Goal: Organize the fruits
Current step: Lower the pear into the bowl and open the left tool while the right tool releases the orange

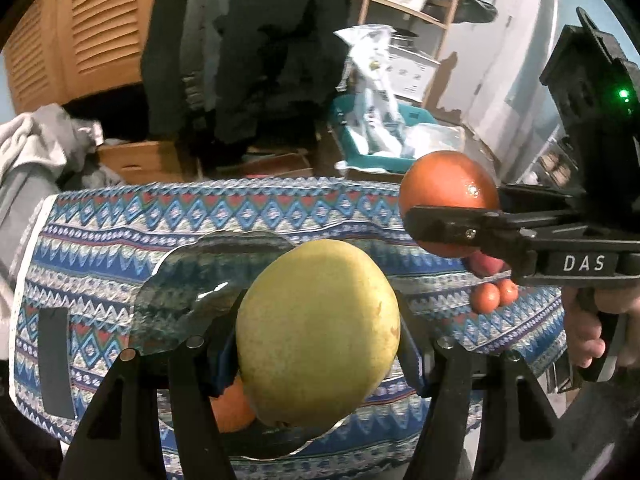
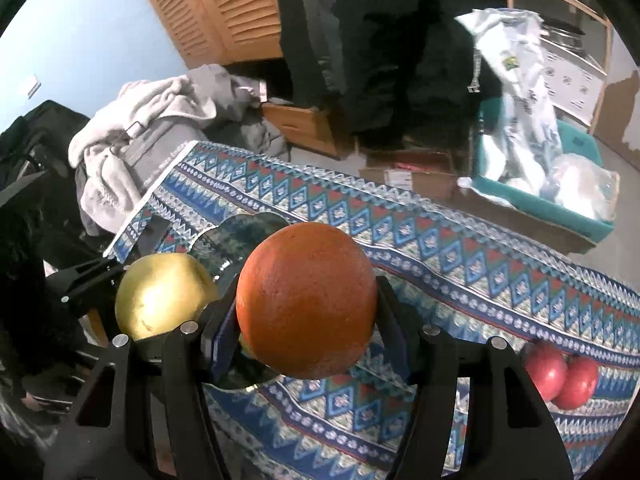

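My left gripper (image 1: 318, 336) is shut on a yellow-green pear (image 1: 318, 332) and holds it above a shiny silver plate (image 1: 180, 300) on the patterned tablecloth (image 1: 100, 240). An orange fruit (image 1: 232, 408) lies on the plate under the pear. My right gripper (image 2: 306, 308) is shut on a large orange (image 2: 306, 300), held above the cloth to the right of the plate (image 2: 248, 228). In the left wrist view the right gripper (image 1: 440, 228) and its orange (image 1: 448, 184) show at right. The pear also shows in the right wrist view (image 2: 164, 296).
Two small orange fruits (image 1: 494, 296) lie on the cloth at right; two red fruits (image 2: 562, 372) show in the right wrist view. Beyond the table are a teal bin (image 2: 560, 200) with bags, cardboard boxes (image 2: 416, 176), grey clothes (image 2: 140, 140) and a wooden shelf (image 1: 400, 0).
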Motion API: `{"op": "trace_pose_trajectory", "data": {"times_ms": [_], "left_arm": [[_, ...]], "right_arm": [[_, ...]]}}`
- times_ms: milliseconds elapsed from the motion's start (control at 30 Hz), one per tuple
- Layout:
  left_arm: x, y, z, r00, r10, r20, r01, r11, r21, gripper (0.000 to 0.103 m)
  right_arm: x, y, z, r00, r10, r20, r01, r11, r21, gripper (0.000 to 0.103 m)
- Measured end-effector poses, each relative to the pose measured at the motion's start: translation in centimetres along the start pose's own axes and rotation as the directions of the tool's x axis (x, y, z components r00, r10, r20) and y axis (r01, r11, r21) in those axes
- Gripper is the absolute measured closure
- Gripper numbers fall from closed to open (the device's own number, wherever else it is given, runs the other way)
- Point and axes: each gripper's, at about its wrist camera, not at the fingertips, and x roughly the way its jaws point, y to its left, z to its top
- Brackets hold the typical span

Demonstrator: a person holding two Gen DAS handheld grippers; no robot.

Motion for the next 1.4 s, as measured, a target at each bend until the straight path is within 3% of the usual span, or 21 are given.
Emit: {"op": "trace_pose_trajectory", "data": {"times_ms": [567, 1400], "left_arm": [[3.6, 7.9, -2.3, 0.991, 0.098, -0.094, -0.107, 0.989, -0.104, 0.036], [8.0, 11.3, -4.7, 0.966, 0.128, -0.224, -0.168, 0.971, -0.17, 0.036]], "right_arm": [[8.7, 3.9, 1.3, 0.991, 0.066, -0.118, -0.07, 0.997, -0.029, 0.041], [15.8, 3.6, -0.3, 0.967, 0.02, -0.255, -0.03, 0.999, -0.036, 0.041]]}}
